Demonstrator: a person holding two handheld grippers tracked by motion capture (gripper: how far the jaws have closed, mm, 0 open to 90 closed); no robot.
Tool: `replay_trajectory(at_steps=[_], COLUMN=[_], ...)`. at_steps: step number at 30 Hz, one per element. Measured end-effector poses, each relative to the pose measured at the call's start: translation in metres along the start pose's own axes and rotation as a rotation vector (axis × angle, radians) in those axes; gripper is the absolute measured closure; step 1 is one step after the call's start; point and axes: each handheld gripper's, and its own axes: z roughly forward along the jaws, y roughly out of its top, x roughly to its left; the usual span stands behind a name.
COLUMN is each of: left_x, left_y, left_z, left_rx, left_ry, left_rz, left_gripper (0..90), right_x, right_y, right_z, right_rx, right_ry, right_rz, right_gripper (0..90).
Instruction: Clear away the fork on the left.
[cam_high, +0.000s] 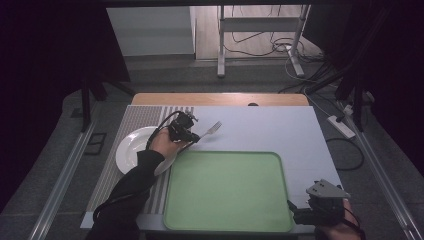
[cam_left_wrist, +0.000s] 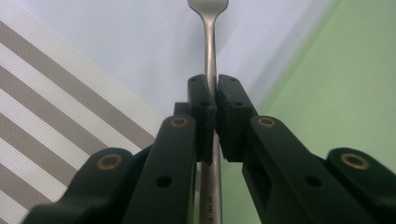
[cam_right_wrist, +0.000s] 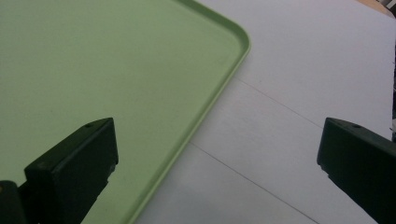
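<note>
The left gripper has its jaws pressed together on the handle of a metal fork, pinching it partway along so the tines jut out beyond the pads toward the far right. In the left gripper view the handle runs straight up between the two black pads. From the high view, the fork is held over the pale bench, just beyond the far left corner of the green tray. The white plate sits to the left of the hand, on a striped placemat that runs along the left side of the bench.

The right gripper rests at the near right corner of the tray, jaws spread wide with nothing between them; its own view looks across the tray's rim onto bare bench.

As I read it, the fork is being carried, with plate and tray both close at hand. The tray's flat surface is bare, so it seems the likelier destination. The next move would call for bringing the fork low and roughly level over its place before the jaws part, so that it doesn't clatter or roll.
</note>
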Motion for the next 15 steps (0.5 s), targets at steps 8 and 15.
replay_trajectory(at_steps=[8,15], left_x=[-0.029,-0.05], left_y=[-0.021,-0.047], left_z=[-0.006,-0.016], left_rx=[-0.001,0.004], left_ry=[-0.001,0.012], left_rz=[-0.003,-0.044], left_gripper=[85.1,85.1], right_x=[-0.001,-0.001], right_y=[0.0,0.0], right_z=[0.0,-0.001], right_rx=[-0.007,-0.009], right_ry=[-0.001,0.001], right_rz=[0.01,0.012], right_gripper=[0.0,0.0])
